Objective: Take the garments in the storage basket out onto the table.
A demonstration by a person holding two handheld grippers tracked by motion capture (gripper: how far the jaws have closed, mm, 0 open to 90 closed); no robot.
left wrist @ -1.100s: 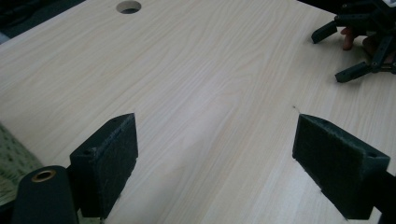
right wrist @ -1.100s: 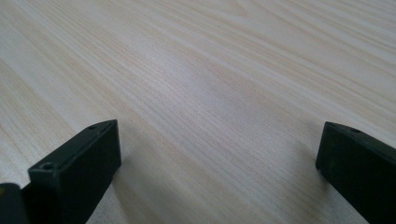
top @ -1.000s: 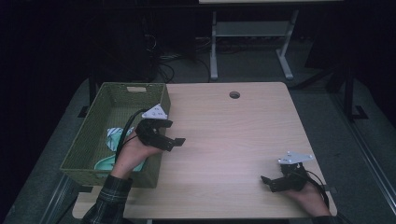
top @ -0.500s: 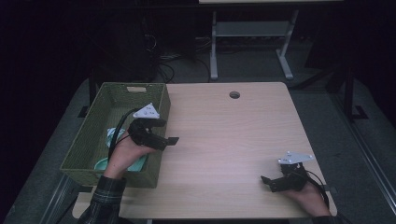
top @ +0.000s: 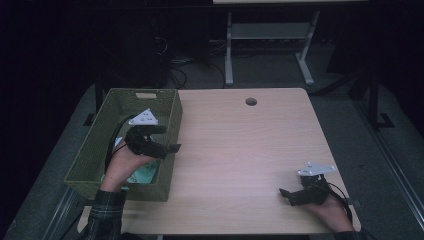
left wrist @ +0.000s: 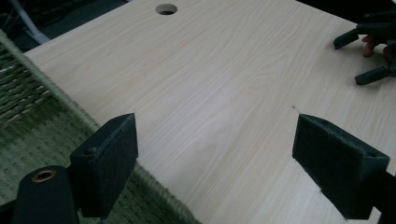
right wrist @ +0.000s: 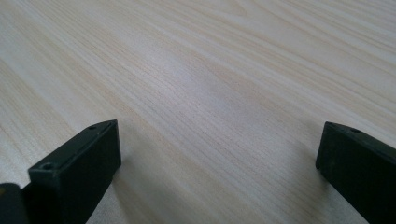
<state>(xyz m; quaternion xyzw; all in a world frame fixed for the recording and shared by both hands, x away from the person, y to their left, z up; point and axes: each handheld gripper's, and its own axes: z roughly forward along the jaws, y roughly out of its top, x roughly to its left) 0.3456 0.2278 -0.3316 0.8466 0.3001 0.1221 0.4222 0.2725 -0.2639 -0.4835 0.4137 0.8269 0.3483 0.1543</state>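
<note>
My left gripper (top: 168, 139) hangs open over the right wall of a green woven basket (top: 95, 150), with nothing between its jaws. In the left gripper view the left gripper (left wrist: 215, 158) spans the basket's rim (left wrist: 70, 112) and the bare wooden table (left wrist: 224, 79). At the table's front right my right gripper (top: 287, 197) rests low, open and empty. In the right gripper view the right gripper (right wrist: 219, 172) looks along plain tabletop (right wrist: 210, 70). That same right gripper (left wrist: 369, 51) appears far off in the left gripper view.
Pale teal and white items (top: 145, 173) lie in the basket, partly hidden by my left hand. A round cable hole (top: 251, 101) sits near the table's far edge. A white metal stand (top: 270, 35) and cables are on the floor beyond.
My left gripper has moved left, from above the table beside the basket to over the basket's right wall. The right gripper has stayed put.
</note>
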